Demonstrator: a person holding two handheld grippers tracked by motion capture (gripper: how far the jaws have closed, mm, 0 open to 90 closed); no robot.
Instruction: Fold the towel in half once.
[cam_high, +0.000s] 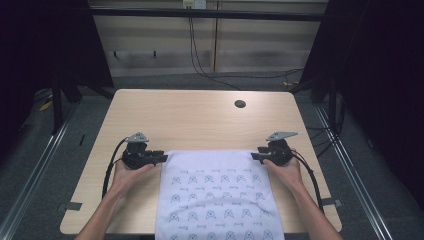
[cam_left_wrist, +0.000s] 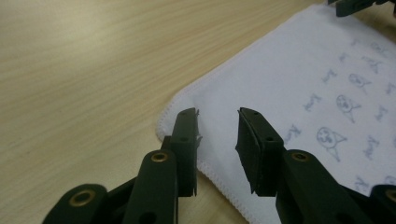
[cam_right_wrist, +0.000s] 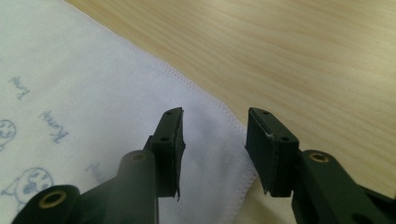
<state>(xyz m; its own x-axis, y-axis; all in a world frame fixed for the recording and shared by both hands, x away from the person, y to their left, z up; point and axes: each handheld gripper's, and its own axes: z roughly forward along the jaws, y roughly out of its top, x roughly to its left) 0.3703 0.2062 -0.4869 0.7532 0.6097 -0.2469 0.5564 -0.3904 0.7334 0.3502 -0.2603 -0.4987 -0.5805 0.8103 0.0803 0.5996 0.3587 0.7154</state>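
The white printed cloth (cam_high: 217, 195) lies flat on the surface (cam_high: 200, 117), its near end hanging over the near edge. At its far left corner the left gripper (cam_high: 161, 158) stands part-open, holding nothing; at its far right corner the right gripper (cam_high: 256, 154) likewise. Draw both straight outward, level, so the corners stay flat.

The right gripper (cam_right_wrist: 214, 140) is seen with its black jaws parted above the stitched corner of a white cloth printed with blue figures (cam_right_wrist: 93, 93), laid flat on a pale wooden table (cam_right_wrist: 303, 56).
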